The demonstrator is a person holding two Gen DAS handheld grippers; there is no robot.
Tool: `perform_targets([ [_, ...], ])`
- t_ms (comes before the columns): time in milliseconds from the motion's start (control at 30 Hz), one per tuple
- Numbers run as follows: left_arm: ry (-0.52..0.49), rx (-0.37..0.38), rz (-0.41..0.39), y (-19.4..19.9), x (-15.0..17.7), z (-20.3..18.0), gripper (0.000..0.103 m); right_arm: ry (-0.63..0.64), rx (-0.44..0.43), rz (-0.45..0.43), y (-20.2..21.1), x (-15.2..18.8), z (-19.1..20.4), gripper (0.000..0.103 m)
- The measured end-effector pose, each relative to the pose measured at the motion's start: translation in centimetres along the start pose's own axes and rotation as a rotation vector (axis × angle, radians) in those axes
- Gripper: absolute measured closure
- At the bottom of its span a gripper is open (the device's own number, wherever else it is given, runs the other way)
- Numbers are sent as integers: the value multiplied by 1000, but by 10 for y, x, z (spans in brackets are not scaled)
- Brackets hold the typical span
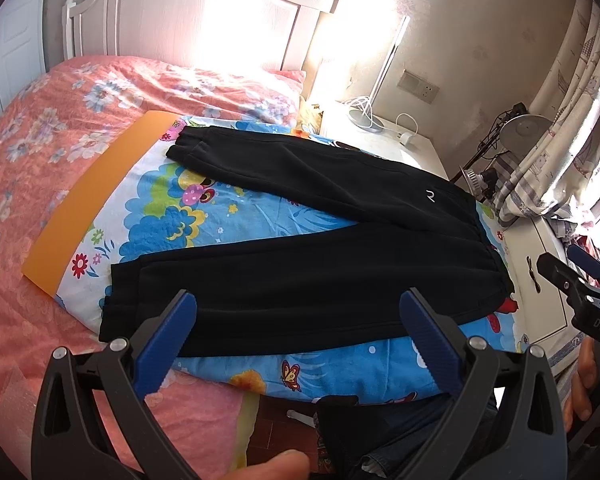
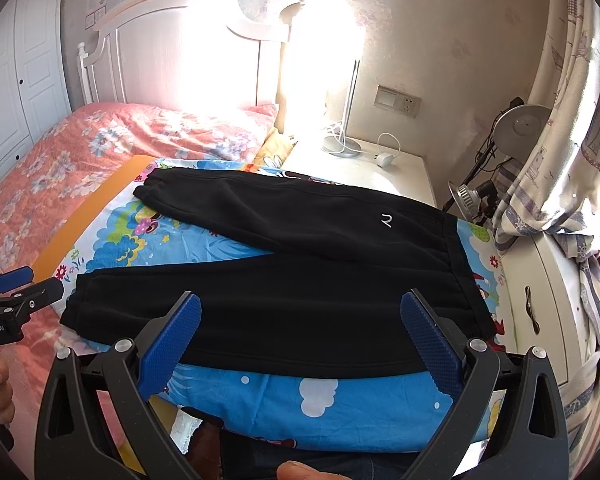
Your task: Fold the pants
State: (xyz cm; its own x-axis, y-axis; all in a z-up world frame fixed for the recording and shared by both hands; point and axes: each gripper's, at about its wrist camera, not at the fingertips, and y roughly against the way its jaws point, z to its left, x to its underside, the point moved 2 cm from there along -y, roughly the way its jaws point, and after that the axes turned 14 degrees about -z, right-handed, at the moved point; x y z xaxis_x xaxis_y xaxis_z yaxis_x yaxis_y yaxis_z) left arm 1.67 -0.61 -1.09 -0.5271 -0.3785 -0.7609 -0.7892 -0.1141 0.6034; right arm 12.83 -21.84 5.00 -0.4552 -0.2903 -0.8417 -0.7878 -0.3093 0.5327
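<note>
Black pants (image 1: 320, 248) lie spread flat on a blue cartoon-print cloth (image 1: 204, 216) on the bed, legs splayed in a V toward the left, waistband at the right. They also show in the right wrist view (image 2: 300, 272). My left gripper (image 1: 298, 312) is open and empty, above the near leg by its cuff end. My right gripper (image 2: 300, 316) is open and empty, above the near leg toward the waistband. Each gripper shows at the edge of the other's view, the right (image 1: 572, 284) and the left (image 2: 24, 292).
An orange board (image 1: 96, 196) lies under the cloth's left side on the pink floral bedspread (image 1: 40, 140). A white nightstand (image 1: 388, 140) with a lamp base and charger stands at the back right. A white drawer unit (image 1: 540, 280), curtain and desk lamp are at the right.
</note>
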Motion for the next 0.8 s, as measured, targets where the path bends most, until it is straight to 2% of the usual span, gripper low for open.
perform_targets([
  [800, -4, 4, 0, -2, 1, -3, 2, -3, -2, -2, 0, 0, -2, 6],
])
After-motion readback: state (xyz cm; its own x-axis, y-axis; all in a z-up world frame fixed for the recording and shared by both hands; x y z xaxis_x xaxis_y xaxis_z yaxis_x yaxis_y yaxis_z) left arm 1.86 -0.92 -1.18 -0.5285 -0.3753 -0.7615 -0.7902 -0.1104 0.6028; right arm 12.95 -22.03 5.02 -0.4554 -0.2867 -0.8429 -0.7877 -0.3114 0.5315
